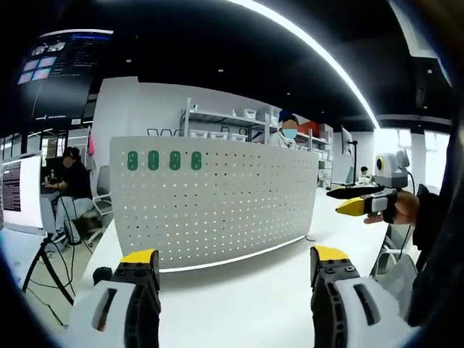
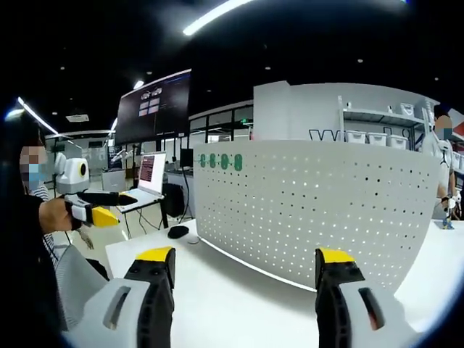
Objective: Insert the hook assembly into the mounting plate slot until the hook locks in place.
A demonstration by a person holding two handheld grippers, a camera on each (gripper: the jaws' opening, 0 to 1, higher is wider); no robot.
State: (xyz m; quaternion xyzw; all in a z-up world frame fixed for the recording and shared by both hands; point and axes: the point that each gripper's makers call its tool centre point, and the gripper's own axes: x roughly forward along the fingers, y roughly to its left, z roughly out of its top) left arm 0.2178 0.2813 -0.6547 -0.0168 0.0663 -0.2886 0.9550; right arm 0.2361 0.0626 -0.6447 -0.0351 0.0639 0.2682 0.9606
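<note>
While both yellow-tipped grippers hang open and empty over the white table (image 1: 239, 304), the left gripper (image 1: 235, 272) and right gripper (image 2: 245, 272) face the curved white perforated mounting plate (image 1: 217, 199) at twelve o'clock, four green slots (image 1: 164, 160) top left.

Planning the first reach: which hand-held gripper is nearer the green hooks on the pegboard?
Hard to call. The green hooks lie up-left of the left hand-held gripper, likewise of the right.
</note>
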